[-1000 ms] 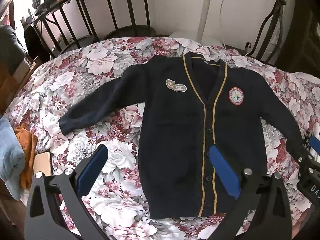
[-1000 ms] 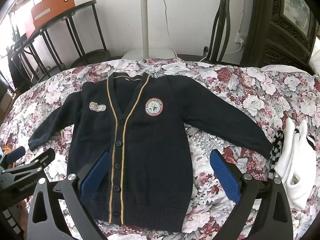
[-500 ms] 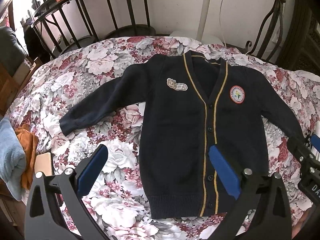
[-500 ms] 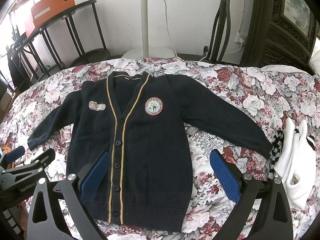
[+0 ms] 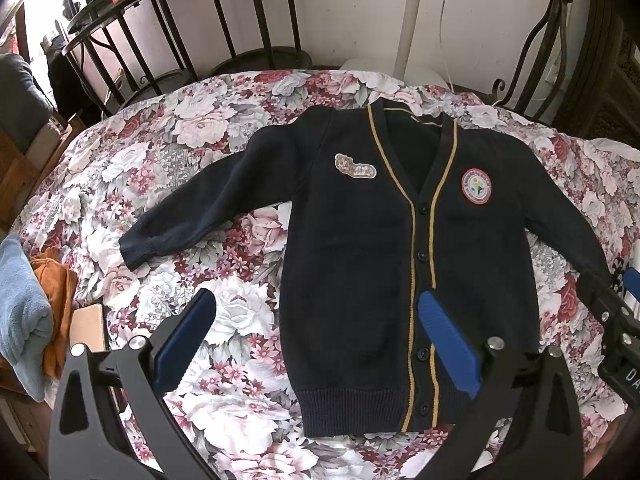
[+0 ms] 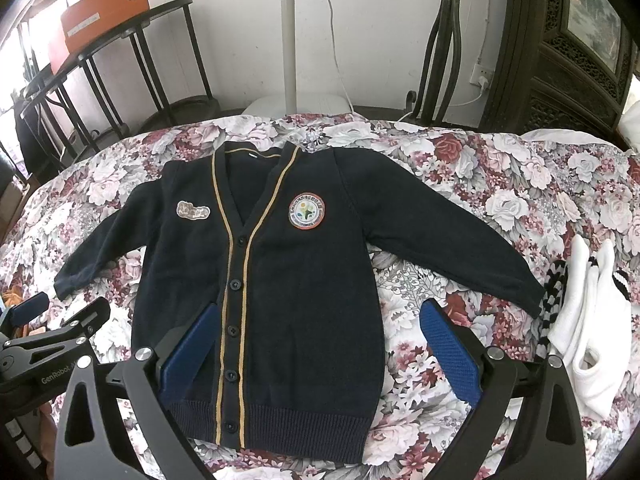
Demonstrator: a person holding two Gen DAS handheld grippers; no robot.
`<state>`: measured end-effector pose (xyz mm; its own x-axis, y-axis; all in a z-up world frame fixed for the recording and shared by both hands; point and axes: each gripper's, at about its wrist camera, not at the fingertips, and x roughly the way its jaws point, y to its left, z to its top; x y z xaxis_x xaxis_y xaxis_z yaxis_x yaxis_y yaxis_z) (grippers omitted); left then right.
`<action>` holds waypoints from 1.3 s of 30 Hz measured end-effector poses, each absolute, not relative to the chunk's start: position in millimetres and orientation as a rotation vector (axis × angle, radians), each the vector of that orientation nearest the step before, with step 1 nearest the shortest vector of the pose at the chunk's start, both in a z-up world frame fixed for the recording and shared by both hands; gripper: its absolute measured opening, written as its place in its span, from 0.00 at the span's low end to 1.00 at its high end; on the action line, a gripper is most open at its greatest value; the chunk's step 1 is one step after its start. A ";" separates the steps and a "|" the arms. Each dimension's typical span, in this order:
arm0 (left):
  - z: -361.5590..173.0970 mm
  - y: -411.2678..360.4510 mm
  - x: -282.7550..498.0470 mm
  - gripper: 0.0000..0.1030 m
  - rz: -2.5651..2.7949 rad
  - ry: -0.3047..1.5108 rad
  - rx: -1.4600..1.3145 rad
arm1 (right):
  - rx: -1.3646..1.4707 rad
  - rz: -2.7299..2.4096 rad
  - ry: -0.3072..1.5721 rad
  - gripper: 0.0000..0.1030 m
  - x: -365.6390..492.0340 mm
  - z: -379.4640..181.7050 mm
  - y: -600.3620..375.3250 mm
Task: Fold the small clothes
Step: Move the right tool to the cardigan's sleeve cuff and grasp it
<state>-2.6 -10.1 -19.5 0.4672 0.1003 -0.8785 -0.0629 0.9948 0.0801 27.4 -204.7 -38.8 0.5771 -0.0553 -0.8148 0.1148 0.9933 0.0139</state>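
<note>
A small navy cardigan [image 5: 360, 248] with yellow trim and two chest badges lies flat, buttoned, sleeves spread, on a floral bedspread [image 5: 200, 152]. It also shows in the right wrist view [image 6: 304, 280]. My left gripper [image 5: 316, 320] is open and empty above the cardigan's lower left part and hem. My right gripper [image 6: 320, 328] is open and empty above the cardigan's lower right part. The left gripper also shows at the left edge of the right wrist view [image 6: 60, 316]. The right gripper shows at the right edge of the left wrist view [image 5: 612, 292].
White socks with black stripes [image 6: 588, 304] lie on the bed right of the right sleeve cuff. Folded blue and orange cloths [image 5: 28, 300] sit off the bed's left edge. Metal racks [image 5: 180, 40], a fan stand [image 6: 288, 40] and a dark carved cabinet [image 6: 580, 60] stand behind the bed.
Both grippers have pulled back slightly, so the cardigan's hem shows more fully. The cardigan has not moved.
</note>
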 end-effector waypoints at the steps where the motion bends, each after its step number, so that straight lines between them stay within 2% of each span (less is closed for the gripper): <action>1: -19.5 -10.3 -2.3 0.96 0.101 1.080 0.039 | 0.068 -0.100 0.951 0.97 27.5 -38.9 -204.9; 10: -19.4 -10.6 -1.9 0.96 0.103 1.082 0.041 | 0.062 -0.105 0.945 0.97 26.5 -38.8 -205.3; 14: -21.2 -6.5 -5.0 0.96 0.113 1.088 0.040 | 0.035 -0.141 0.866 0.97 14.6 -26.0 -211.1; 18: -21.7 1.0 -5.0 0.96 0.121 1.088 0.029 | 0.069 -0.170 0.710 0.97 -2.3 -5.1 -230.2; 20: -21.9 6.2 -5.5 0.96 0.119 1.077 0.012 | 0.115 -0.146 0.727 0.97 2.4 -18.2 -239.5; 23: -24.5 5.3 3.8 0.96 0.123 1.077 0.003 | 0.311 -0.114 0.924 0.97 17.7 -56.7 -277.2; 26: -32.6 6.6 14.3 0.96 0.147 1.108 0.033 | 0.625 -0.066 0.891 0.97 15.1 -70.6 -330.4; 33: -55.2 21.2 31.4 0.96 0.235 1.182 0.050 | 1.120 -0.195 0.836 0.97 0.5 -126.4 -440.5; 35: -57.0 21.1 32.6 0.96 0.227 1.192 0.029 | 1.244 -0.223 0.842 0.97 -2.3 -146.5 -456.4; 39: -60.3 9.2 34.0 0.96 0.206 1.195 0.070 | 1.317 -0.281 0.844 0.97 -2.2 -166.0 -469.2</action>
